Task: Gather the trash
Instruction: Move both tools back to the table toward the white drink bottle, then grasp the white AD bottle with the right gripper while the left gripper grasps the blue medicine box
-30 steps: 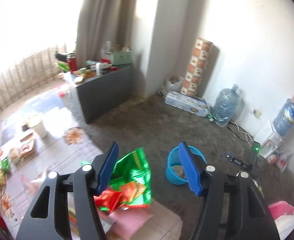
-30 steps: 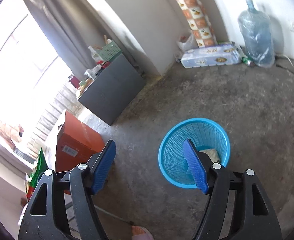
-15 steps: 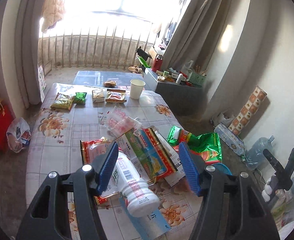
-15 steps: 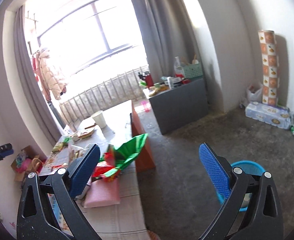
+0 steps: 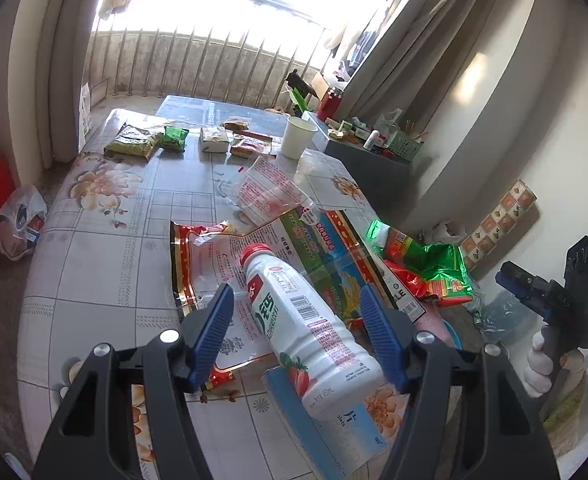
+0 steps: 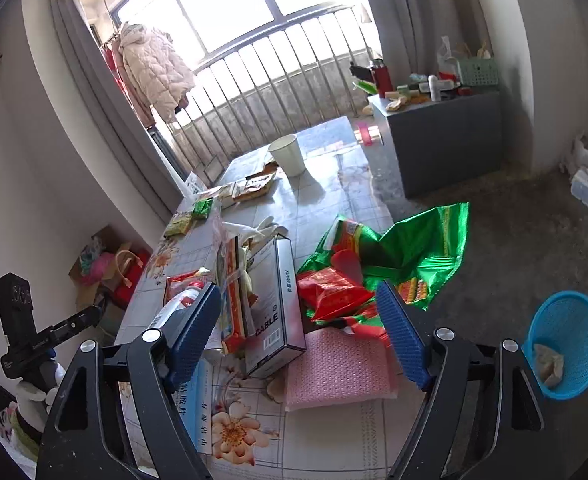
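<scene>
White plastic fills the middle of my left wrist view: a milk bottle (image 5: 308, 330) with a red cap lies on its side on the floral tablecloth (image 5: 105, 240), resting on flattened wrappers (image 5: 261, 248). My left gripper (image 5: 296, 330) straddles the bottle, its blue pads on either side with a gap showing on the left, so nothing is gripped; the jaws are opening. Just beyond the bottle lies a clear pink-printed bag (image 5: 267, 194), and to the bottle's right a crumpled green foil bag (image 5: 434, 264) hangs off the table edge. Farther past the bottle stands a white paper cup (image 5: 298, 137). At the far right of the bottle, a gloved hand (image 5: 540, 364) holds my other gripper. In my right wrist view, my right gripper (image 6: 300, 336) hangs above the table with its jaws apart and closing, holding nothing. Below it lie a grey box marked CABLE (image 6: 275, 308), a pink foam pad (image 6: 340, 368) and the green foil bag (image 6: 406, 248). On the floor right of the pad stands a blue basket (image 6: 566, 344) with some scrap inside.
</scene>
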`<state>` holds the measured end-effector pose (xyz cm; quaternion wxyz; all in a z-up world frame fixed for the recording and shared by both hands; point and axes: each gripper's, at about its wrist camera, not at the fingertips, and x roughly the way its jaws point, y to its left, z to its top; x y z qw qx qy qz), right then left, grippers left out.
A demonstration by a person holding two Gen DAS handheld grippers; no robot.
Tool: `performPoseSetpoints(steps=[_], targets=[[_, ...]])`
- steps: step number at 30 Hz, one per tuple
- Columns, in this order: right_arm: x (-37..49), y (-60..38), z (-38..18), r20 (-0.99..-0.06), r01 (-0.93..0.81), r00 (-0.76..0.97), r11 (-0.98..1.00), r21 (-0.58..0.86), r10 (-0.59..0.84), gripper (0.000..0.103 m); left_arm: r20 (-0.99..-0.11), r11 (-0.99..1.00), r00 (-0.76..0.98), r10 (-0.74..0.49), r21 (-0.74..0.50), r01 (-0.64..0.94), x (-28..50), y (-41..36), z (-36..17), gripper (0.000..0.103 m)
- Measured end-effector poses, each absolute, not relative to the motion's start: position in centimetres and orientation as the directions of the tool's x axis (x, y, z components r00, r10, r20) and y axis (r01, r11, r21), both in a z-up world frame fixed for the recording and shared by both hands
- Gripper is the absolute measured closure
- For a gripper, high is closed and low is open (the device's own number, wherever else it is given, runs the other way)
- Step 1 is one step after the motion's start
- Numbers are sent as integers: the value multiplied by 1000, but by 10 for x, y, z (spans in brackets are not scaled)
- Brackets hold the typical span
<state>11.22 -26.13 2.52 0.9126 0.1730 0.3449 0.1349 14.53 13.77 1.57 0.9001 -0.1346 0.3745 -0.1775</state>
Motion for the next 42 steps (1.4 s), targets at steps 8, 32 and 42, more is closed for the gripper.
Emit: performPoseSetpoints(steps=[8,32,42], targets=[[146,-191,10,-634,-212,542,820,532,552,40,-645,866,598,-476,-461,193,162,154,-12,36],[205,-32,-52,-866,-278,100,850,448,489,26,-738,916,574,-355,-397,58,142,204,-60,36],[193,-50,-41,-846,-285,141,839,463,515,40,-716,860,490,-498,-481,172,98,159,-58,36]])
